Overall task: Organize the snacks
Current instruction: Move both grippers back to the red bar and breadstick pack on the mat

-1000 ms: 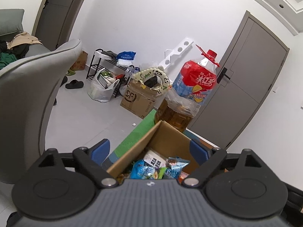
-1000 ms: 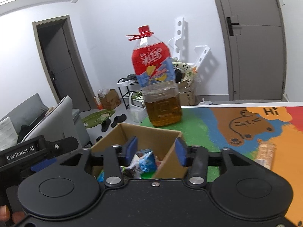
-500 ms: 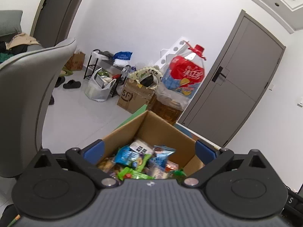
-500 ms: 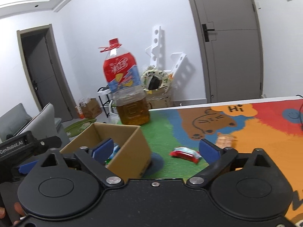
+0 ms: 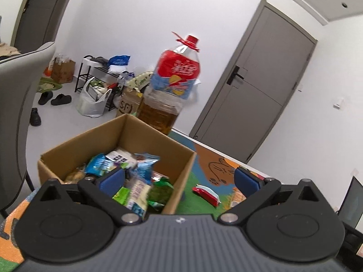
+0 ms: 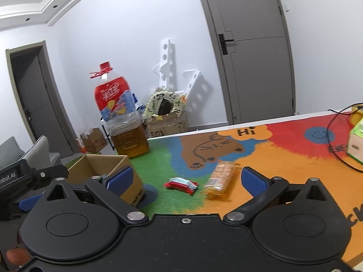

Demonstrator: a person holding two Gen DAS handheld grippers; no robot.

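A cardboard box [image 5: 145, 136] [image 6: 99, 165] holding several snack packets [image 5: 136, 181] stands at the table's left end. A red and pale-blue snack packet [image 5: 206, 194] [image 6: 181, 184] lies on the green part of the mat, right of the box. An orange cracker pack [image 6: 219, 179] lies just right of it. My left gripper [image 5: 179, 179] is open and empty, raised over the box's near right corner. My right gripper [image 6: 186, 179] is open and empty, above and short of the two loose packets.
A big oil bottle with a red cap [image 5: 172, 90] [image 6: 120, 117] stands behind the box. The colourful cartoon mat [image 6: 283, 154] covers the table. A black cable [image 6: 335, 136] and a green-white box [image 6: 357, 140] lie at the far right. A grey chair [image 5: 15, 95] stands left.
Both grippers have swung right, away from the box. The right gripper has opened wide. The red packet and the cracker pack have come into view.
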